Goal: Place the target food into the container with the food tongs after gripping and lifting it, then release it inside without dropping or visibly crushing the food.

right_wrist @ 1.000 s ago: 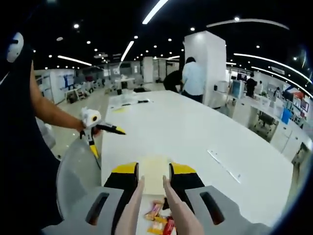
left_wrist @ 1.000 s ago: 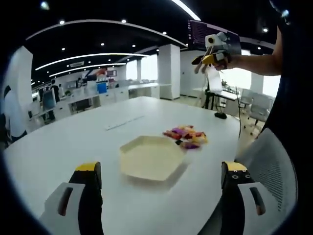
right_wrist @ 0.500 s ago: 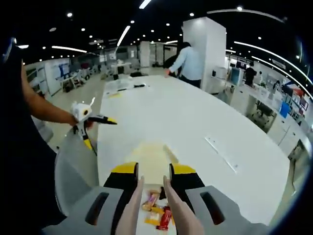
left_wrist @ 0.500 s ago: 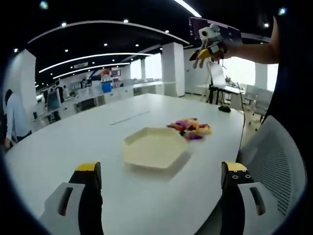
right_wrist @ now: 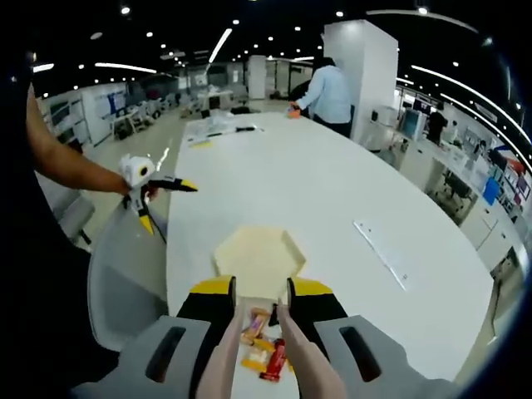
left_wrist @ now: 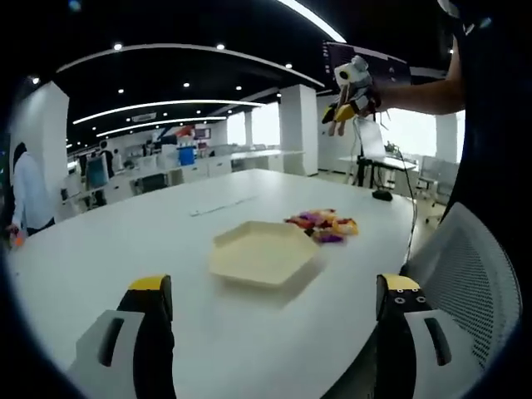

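Right gripper [right_wrist: 258, 293]: jaws drawn close together, clamped on the handles of pale food tongs [right_wrist: 293, 359], whose two arms run forward between the jaws. The tong tips are out of sight behind the jaws, so whether they touch anything cannot be told.

Target food: a loose heap of small wrapped snacks [right_wrist: 264, 349], red, orange and yellow wrappers with some purple, lying flat on the white table [right_wrist: 316, 199]. In the right gripper view the heap sits directly under the tongs, just short of the container. In the left gripper view the same heap [left_wrist: 322, 225] lies just beside the container's far right edge. None of it is lifted.

Container: a shallow cream hexagonal tray [right_wrist: 258, 260], empty, near the table's edge; in the left gripper view it [left_wrist: 263, 253] sits ahead of the jaws.

Left gripper [left_wrist: 274, 291]: jaws spread wide, nothing between them, held above the table. In the right gripper view it [right_wrist: 158, 199] is off the table's left side, in the person's hand.

Farther off: a mesh office chair [left_wrist: 465, 266] at the table's edge, a person in a light shirt [right_wrist: 331, 93] at the table's far end.

Change against 1.0 s ago: in the right gripper view the whole tray is now clear ahead of the jaws, where only a strip showed before; camera shift. Heap and tray have not shifted on the table. Grip on the tongs unchanged.
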